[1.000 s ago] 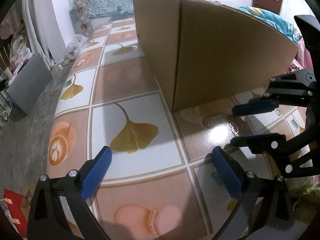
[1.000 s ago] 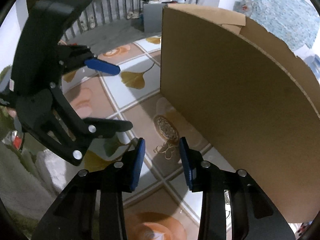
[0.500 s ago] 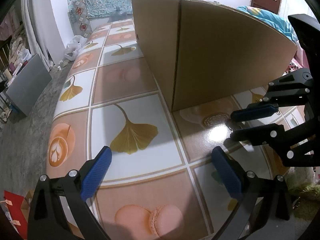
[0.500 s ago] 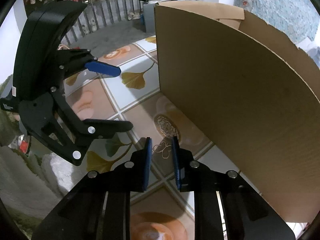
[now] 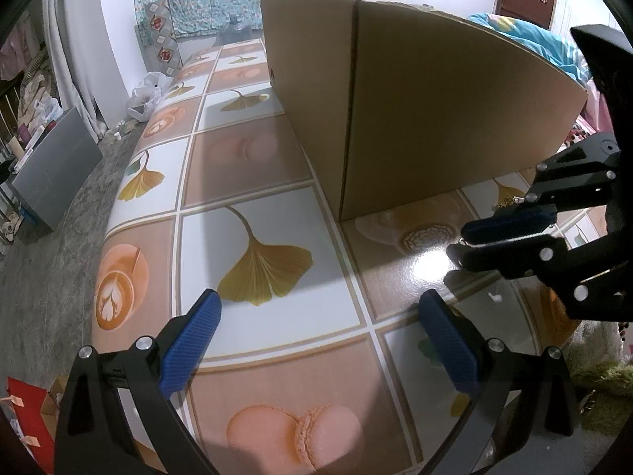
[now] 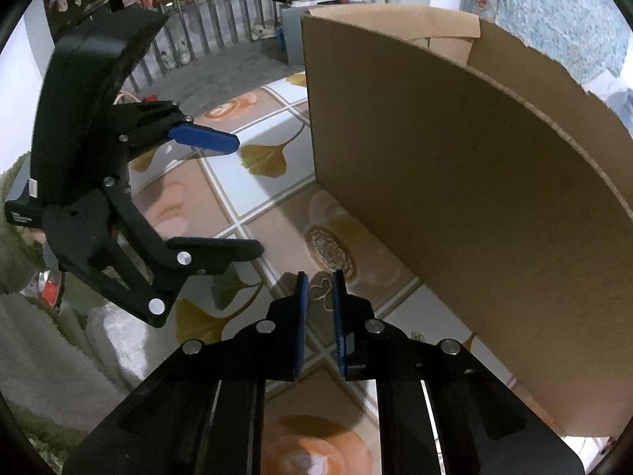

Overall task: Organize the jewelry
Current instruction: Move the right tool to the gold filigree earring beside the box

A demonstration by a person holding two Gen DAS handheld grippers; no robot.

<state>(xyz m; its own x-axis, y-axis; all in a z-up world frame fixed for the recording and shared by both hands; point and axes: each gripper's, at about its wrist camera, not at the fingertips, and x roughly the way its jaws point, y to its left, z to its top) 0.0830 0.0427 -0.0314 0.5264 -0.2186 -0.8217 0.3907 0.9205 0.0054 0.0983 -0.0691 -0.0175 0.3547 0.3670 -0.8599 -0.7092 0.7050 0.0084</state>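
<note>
The right gripper [image 6: 319, 289] points down at a glossy tablecloth [image 6: 277, 194] printed with ginkgo leaves and coffee cups, and its own camera shows what the other view hardly does: a thin gold chain [image 6: 321, 292] with a small heart-shaped loop lies on the cloth in the narrow gap between the two blue pads [image 6: 301, 316]. The jaws are closing, with only a slim slot left between them; the chain sits in that slot, but whether the pads already press on it cannot be told. The chain lies just beside a round patterned print on the cloth and close to the foot of a large cardboard box [image 6: 474, 182], which stands upright on the table and fills the right half of this view. From the left wrist camera the same right gripper [image 5: 461, 243] comes in from the right edge, its blue pad and black finger nearly together, with only a tiny glint of the chain [image 5: 462, 240] at the tips next to a bright glare on the cloth. That view adds the box [image 5: 435, 118] seen from its corner, with two faces, and the long run of the tablecloth [image 5: 245, 166] toward a patterned curtain at the far wall. The left gripper [image 5: 316, 316] hangs above the cloth with its jaws spread wide and nothing between them; in the right wrist view it [image 6: 245, 194] appears at the left, equally wide open, well apart from the chain.
</note>
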